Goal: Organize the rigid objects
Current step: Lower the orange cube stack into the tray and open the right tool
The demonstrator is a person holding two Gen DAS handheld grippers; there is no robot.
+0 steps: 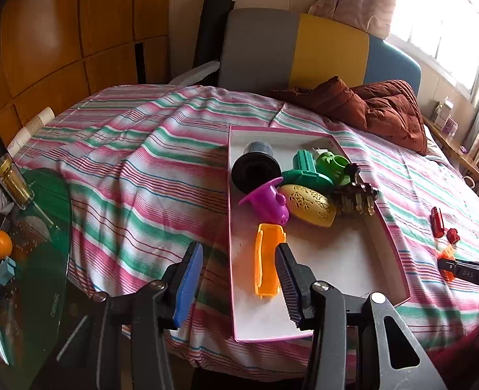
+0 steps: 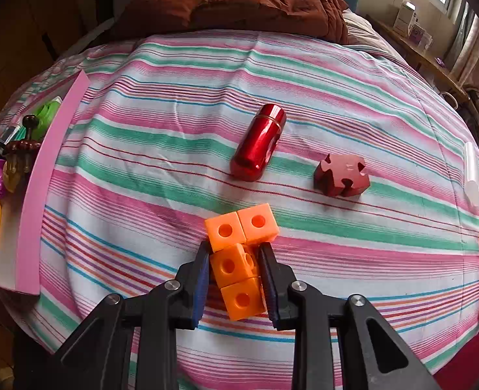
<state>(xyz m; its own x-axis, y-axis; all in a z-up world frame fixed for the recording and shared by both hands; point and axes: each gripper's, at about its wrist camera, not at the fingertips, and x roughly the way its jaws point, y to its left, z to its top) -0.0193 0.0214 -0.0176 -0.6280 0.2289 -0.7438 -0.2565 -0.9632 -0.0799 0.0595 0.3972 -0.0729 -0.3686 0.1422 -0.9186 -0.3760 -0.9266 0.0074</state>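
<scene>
A: Where's the orange cube piece (image 2: 239, 260)?

B: On the striped bedspread (image 2: 174, 149), pinched at its near end between the right gripper (image 2: 236, 260)'s fingers. It is 4 linked cubes; its long axis runs near to far, with 2 cubes crossing at the far end.

A: What's beyond it?

B: A red cylinder (image 2: 258, 143) lying with its cap far and slightly right, then a red puzzle block (image 2: 342, 175) to its right.

A: And the left gripper (image 1: 239, 273)?

B: Spread wide, holding nothing, over the pink-rimmed tray (image 1: 336, 260) beside an orange clip (image 1: 267, 260) lying near to far.
</scene>
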